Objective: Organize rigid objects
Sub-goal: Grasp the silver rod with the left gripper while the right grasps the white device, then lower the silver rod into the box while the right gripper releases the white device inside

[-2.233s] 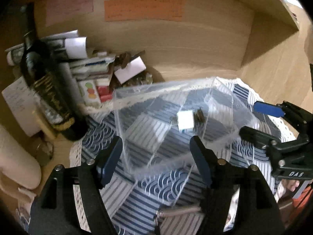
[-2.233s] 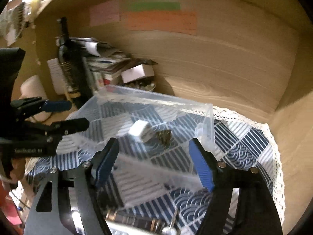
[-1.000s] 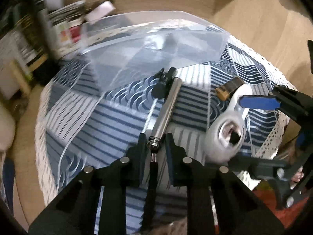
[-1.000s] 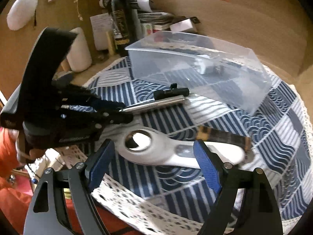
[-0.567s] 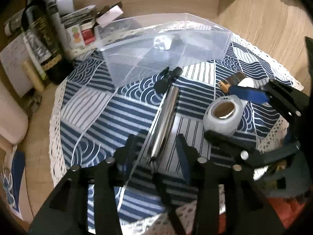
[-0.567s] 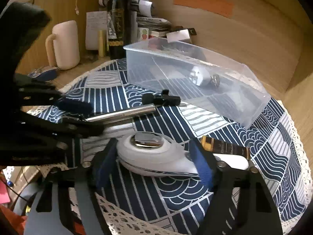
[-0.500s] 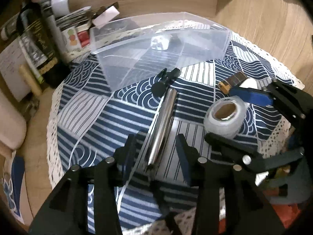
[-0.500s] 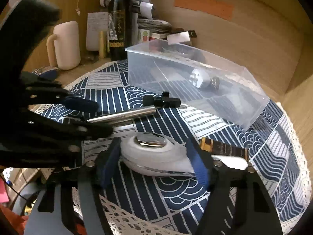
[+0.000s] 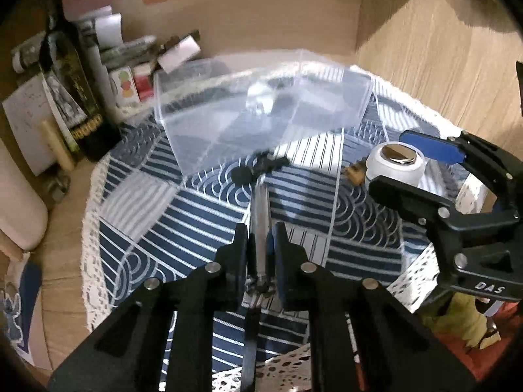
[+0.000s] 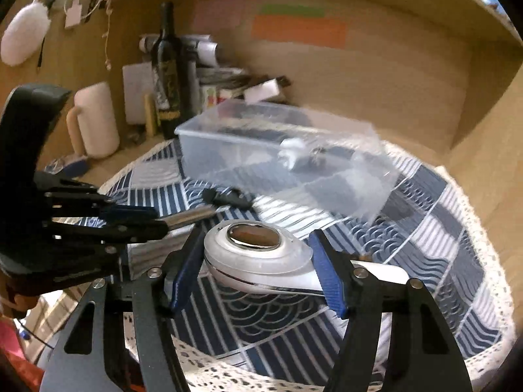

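My left gripper (image 9: 258, 245) is shut on a slim metal rod (image 9: 261, 215) with a black clip head (image 9: 258, 170), held over the blue patterned cloth (image 9: 202, 215). My right gripper (image 10: 255, 261) is shut on the round head of a white device with a shiny disc (image 10: 253, 245); it also shows in the left wrist view (image 9: 395, 163). A clear plastic box (image 9: 261, 111) stands behind; it holds a small white block and a dark piece (image 10: 294, 155). The left gripper shows in the right wrist view (image 10: 153, 219).
A dark bottle (image 10: 168, 75), a cream mug (image 10: 94, 121), and stacked papers and small boxes (image 9: 124, 65) crowd the back left. Wooden walls close in behind and on the right. The cloth's lace edge (image 10: 490, 261) marks the table rim.
My left gripper has shut on the metal rod and my right gripper has shut on the white device. Both objects have lifted off the cloth.
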A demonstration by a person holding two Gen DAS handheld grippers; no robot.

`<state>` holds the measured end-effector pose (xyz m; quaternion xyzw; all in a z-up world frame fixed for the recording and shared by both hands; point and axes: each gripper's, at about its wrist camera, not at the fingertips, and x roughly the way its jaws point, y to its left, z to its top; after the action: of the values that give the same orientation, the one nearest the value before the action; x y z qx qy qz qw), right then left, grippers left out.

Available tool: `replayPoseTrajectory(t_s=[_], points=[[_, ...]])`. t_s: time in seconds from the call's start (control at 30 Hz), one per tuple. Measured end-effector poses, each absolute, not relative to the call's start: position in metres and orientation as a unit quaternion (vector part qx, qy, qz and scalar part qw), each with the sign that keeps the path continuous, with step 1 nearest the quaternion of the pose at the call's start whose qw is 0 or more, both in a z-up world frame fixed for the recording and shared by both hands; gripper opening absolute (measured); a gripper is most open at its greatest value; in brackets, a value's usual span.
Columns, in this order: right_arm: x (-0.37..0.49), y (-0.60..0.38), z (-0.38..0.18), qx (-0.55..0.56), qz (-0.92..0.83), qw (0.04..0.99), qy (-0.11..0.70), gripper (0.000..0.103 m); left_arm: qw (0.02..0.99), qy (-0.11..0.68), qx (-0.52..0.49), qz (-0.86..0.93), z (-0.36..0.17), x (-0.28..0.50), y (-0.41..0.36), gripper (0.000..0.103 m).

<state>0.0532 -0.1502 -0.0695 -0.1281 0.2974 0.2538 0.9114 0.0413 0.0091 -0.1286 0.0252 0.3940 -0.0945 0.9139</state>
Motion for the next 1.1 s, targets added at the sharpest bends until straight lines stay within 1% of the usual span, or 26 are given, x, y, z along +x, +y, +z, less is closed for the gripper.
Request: replayPoseTrajectory(t_s=[0.4, 0.9, 1.1], points=[[0.062, -0.155, -0.024, -0.121, 0.237, 0.937, 0.228, 0.062, 0.941, 0.324, -0.005, -0.096, -0.069, 0.045, 0.019, 0.014], [0.107, -0.145, 0.002, -0.122, 0.237, 0.943, 0.199, 0.062, 0.948, 0.306, -0.039, -0.085, -0.017, 0.102, 0.048, 0.014], [0.130, -0.136, 0.006, -0.124, 0.245, 0.942, 0.195, 0.062, 0.953, 0.293, -0.035, -0.068, 0.001, 0.132, 0.052, 0.014]])
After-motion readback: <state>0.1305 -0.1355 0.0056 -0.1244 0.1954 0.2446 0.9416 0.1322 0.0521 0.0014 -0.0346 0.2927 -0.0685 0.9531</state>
